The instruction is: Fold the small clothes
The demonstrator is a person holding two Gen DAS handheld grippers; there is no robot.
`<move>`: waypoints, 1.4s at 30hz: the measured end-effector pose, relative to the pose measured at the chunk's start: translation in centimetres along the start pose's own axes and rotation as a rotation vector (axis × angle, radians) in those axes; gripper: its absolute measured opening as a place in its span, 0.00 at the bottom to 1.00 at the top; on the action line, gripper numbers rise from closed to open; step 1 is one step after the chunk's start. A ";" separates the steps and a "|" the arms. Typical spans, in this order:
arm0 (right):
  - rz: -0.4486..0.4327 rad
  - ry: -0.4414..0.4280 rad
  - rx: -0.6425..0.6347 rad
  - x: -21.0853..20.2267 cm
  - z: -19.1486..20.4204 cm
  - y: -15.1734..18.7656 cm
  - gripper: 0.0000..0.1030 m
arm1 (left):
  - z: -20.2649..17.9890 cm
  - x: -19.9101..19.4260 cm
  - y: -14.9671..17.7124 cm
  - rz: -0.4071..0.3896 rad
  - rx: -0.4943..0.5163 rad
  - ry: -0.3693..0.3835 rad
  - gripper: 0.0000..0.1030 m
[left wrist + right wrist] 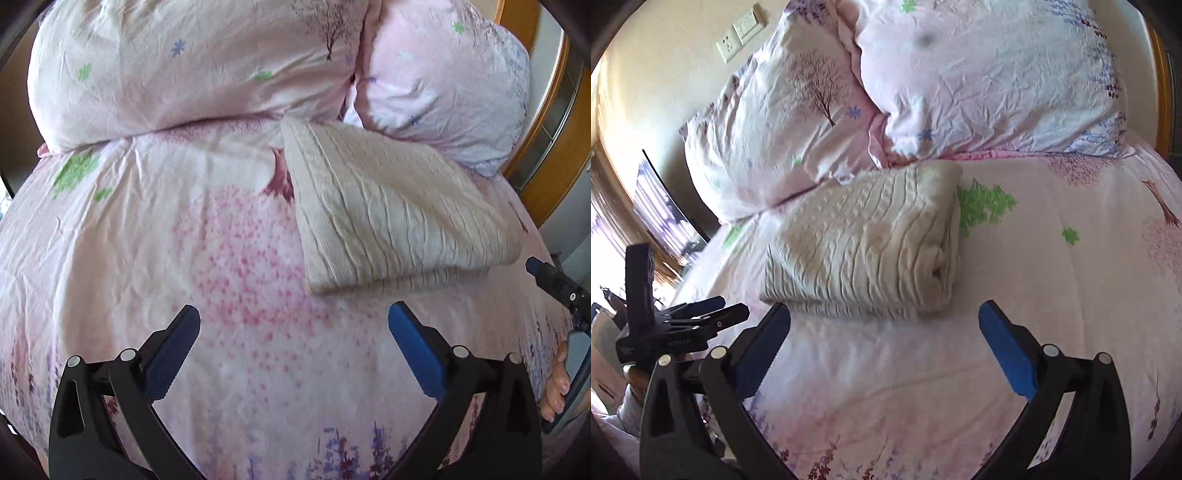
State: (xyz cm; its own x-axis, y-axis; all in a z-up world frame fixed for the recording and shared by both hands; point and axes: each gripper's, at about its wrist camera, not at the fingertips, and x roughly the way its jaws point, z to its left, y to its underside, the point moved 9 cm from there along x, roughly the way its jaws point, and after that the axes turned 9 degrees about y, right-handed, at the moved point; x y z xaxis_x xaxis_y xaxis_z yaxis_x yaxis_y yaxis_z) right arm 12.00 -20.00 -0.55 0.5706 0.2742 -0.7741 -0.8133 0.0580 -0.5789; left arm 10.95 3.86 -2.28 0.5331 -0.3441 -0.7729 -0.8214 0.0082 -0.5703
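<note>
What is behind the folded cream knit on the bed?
Two pink floral pillows lie right behind the folded cream knit, against its far edge. The floral bedsheet lies under it. What its folds hold is covered.

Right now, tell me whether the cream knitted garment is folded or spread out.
Folded. The cream knitted garment lies on the bedsheet as a compact bundle, with stacked layers showing at its rolled right end and near edge.
</note>
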 end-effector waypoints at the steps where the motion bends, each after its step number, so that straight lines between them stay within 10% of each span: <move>1: 0.028 0.018 0.000 0.7 0.6 1.0 0.98 | -0.5 0.5 0.4 0.012 0.003 0.015 0.99; 6: 0.124 0.185 -0.032 4.1 1.0 4.5 0.98 | -0.4 3.3 2.1 0.099 0.053 -0.102 0.99; 15: 0.129 0.371 -0.120 5.3 1.8 5.5 0.98 | -0.4 3.0 2.6 0.019 0.104 -0.140 0.99; 42: 0.130 0.367 -0.113 5.4 1.7 5.5 0.98 | -0.6 3.1 2.5 0.016 0.104 -0.146 0.99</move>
State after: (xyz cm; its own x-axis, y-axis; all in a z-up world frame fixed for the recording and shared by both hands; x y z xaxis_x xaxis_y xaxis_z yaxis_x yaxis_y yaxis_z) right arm 10.41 -16.53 -7.42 0.4831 -0.0894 -0.8710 -0.8754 -0.0657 -0.4788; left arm 10.40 2.29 -5.96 0.5501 -0.2035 -0.8099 -0.8088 0.1118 -0.5774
